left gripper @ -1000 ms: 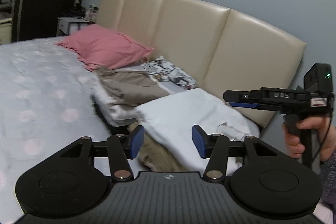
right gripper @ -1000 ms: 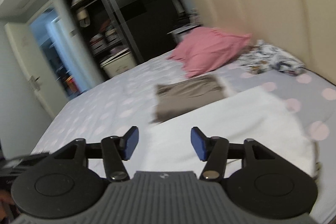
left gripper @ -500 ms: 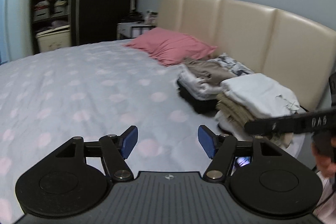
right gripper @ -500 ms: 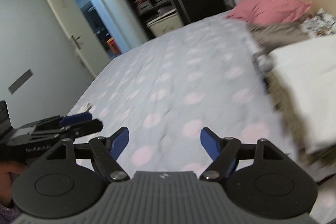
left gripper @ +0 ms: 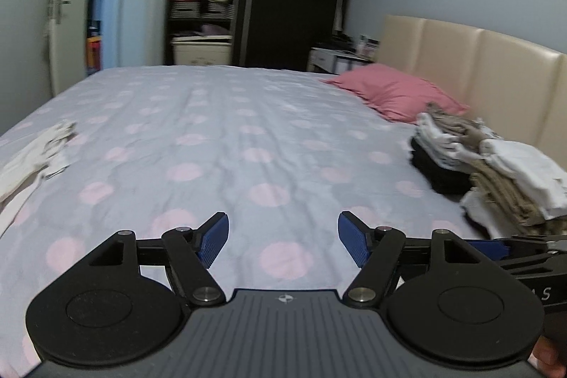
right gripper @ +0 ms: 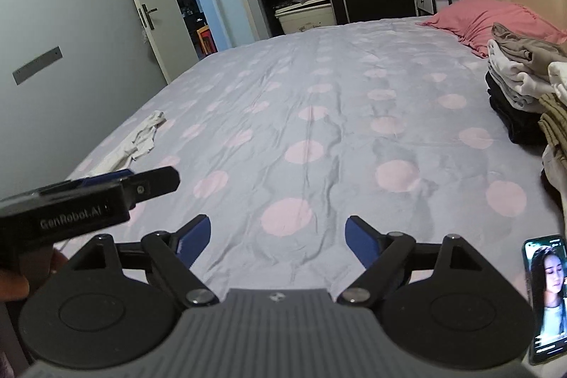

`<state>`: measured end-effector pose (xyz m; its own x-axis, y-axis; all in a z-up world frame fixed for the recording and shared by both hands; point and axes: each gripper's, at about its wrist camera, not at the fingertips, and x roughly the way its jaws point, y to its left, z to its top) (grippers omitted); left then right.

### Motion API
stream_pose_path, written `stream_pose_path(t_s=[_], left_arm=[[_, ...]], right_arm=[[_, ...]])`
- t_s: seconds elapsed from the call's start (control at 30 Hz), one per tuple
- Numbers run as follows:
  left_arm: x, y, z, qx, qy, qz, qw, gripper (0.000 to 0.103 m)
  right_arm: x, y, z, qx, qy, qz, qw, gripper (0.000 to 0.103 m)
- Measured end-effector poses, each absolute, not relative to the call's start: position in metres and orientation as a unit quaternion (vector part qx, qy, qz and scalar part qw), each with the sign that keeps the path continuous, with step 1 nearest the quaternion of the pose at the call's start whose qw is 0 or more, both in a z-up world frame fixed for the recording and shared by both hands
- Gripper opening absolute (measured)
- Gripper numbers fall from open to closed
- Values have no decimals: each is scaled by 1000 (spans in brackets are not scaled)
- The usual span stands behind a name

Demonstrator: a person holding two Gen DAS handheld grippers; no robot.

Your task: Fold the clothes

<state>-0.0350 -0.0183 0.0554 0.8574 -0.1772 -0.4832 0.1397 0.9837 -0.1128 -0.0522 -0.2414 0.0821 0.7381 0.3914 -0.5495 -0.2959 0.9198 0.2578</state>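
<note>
Clothes [right gripper: 140,139] lie apart from both wide-open, empty claws [left gripper: 282,245] [right gripper: 278,241].

The right claw [right gripper: 278,238] hangs wide apart, empty, over the dotted bedsheet [right gripper: 319,101], folded clothes [right gripper: 521,84] stacked far right.

- Bed [right gripper: 319,87], pink-dotted sheet.
- Pink pillow [right gripper: 496,18], by headboard.
- Folded stacks [right gripper: 521,84], right edge.
- Loose white garment [right gripper: 138,140], left edge.
- Phone [right gripper: 545,296], near corner.
</note>
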Motion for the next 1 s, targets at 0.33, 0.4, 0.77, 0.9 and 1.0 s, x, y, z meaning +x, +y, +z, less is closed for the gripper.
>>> stream_pose_path(t_s=[0.33, 0.4, 0.77, 0.9, 1.0], left_arm=[[-35, 0, 19, -43, 262, -9, 964, 68], [-34, 4, 16, -51, 258, 1, 965, 76], [-12, -1, -2, -23, 281, 35, 959, 76], [-8, 0, -7, -23, 298, 38, 953, 76], [-5, 0, -11, -23, 311, 40, 949, 76]], right_arm=[[-32, -207, 46, 28, 308, 168, 936, 87], [-27, -204, 42, 22, 305, 165, 938, 88], [-13, -192, 23, 2, 312, 152, 938, 91], [-9, -190, 14, 1, 334, 149, 931, 93], [-9, -188, 10, 3, 339, 146, 929, 93]])
